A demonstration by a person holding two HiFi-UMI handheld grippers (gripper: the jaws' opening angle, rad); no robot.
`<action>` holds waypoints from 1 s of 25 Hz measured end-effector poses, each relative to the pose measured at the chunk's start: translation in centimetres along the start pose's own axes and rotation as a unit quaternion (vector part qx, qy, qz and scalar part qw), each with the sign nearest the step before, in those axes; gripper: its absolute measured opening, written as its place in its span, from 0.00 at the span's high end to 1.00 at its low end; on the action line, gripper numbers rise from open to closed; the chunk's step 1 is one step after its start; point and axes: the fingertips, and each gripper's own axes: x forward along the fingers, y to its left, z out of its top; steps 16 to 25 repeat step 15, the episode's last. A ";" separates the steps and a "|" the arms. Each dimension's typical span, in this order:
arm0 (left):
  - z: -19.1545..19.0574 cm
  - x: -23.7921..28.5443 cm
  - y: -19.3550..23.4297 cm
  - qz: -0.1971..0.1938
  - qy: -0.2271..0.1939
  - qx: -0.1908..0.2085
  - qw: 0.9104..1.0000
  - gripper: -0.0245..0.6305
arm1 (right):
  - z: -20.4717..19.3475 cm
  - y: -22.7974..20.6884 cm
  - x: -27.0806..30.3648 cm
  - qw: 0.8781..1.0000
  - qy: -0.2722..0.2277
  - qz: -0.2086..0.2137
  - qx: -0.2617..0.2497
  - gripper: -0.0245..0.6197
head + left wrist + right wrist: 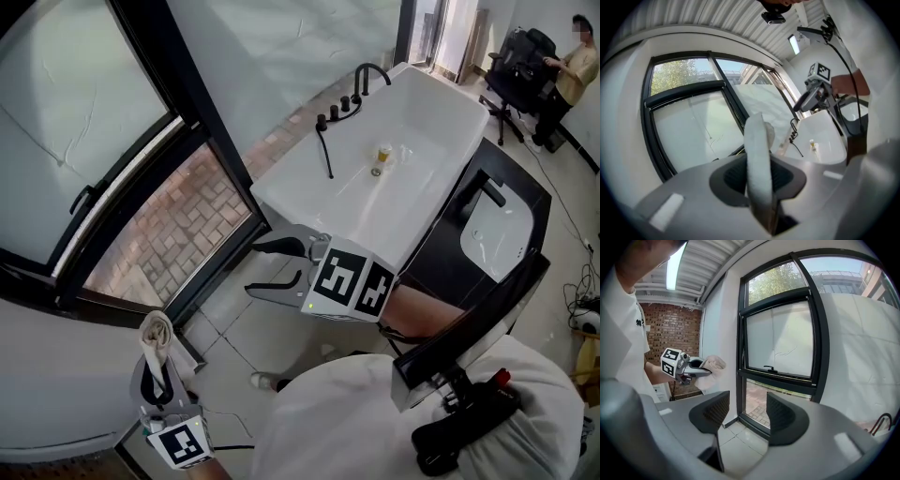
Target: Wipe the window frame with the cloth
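Note:
My left gripper (pixel 161 370) is shut on a pale folded cloth (pixel 157 341), which sticks up from between its jaws; the cloth (pixel 758 161) fills the middle of the left gripper view. It hovers low, just in front of the black window frame (pixel 202 112), near that frame's lower corner, not touching it. My right gripper (pixel 274 265) is open with nothing between its jaws, held above the floor beside the bathtub. In the right gripper view the window frame (pixel 820 341) stands ahead and the left gripper (pixel 701 370) with the cloth (pixel 712 369) shows at left.
A white bathtub (pixel 427 112) with black taps (pixel 352 94) and a small bottle (pixel 382 159) stands right of the window. A black-sided basin (pixel 506 225) lies further right. A person (pixel 572 66) stands by a chair at the far right. Tiled floor (pixel 253 328) lies below.

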 end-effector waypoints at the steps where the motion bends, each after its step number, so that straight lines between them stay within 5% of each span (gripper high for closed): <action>1: 0.2 0.0 -0.2 -0.001 -0.002 0.001 1.000 0.80 | 0.0 0.1 0.0 1.000 -0.001 0.000 -0.001 0.57; 25: -0.7 -0.9 -1.1 -0.010 0.005 -0.006 1.000 0.80 | -0.6 1.0 0.1 1.000 0.008 0.001 -0.001 0.57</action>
